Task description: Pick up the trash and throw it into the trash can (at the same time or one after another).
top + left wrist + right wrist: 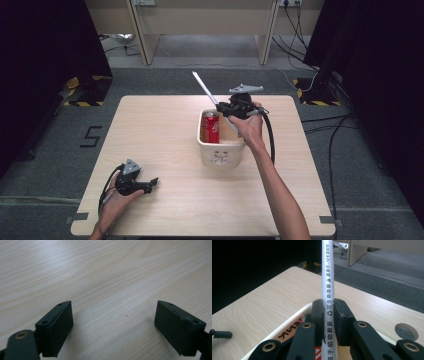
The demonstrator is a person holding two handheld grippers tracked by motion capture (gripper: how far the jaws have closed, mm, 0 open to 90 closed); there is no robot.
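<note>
We see the right gripper [231, 107] pinching a white wrapped straw [328, 285] between its jaws above the cream bin [220, 150], beside the red can [211, 127] inside. The left gripper [150, 184] rests low on the table [160, 130], jaws spread, nothing between them.
</note>
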